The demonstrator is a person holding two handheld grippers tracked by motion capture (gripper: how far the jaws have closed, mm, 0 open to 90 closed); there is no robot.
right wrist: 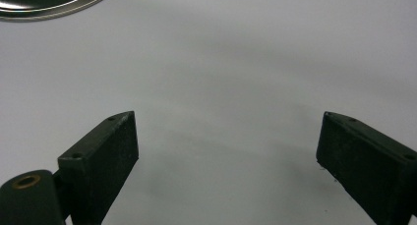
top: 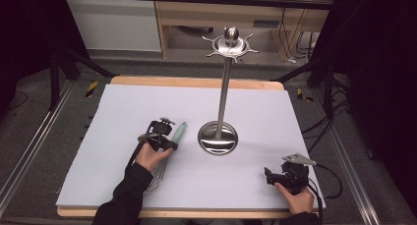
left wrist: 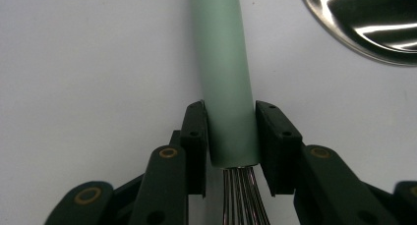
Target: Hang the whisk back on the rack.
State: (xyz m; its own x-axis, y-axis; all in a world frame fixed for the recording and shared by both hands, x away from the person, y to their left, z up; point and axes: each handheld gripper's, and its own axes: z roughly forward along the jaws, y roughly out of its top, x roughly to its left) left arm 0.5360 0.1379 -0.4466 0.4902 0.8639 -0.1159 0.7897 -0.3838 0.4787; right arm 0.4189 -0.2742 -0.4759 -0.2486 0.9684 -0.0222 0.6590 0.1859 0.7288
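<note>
Your left hand-held gripper (left wrist: 231,136) is clamped on the mint-green cylindrical handle of the wire whisk (left wrist: 227,82), just above its steel wires. The whisk lies flat on the white table (top: 123,117), handle pointing away from you beside the polished steel stand's round base (top: 218,138). Handle lettering is cropped, unreadable. Your right hand-held gripper (right wrist: 226,151) rests wide, empty.

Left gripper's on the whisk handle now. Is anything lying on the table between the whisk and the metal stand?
Nothing visible. The left gripper is shut on the whisk at the handle's wire end, and the strip of table between the handle and the stand base is bare. The right gripper rests open, off to the side.
</note>
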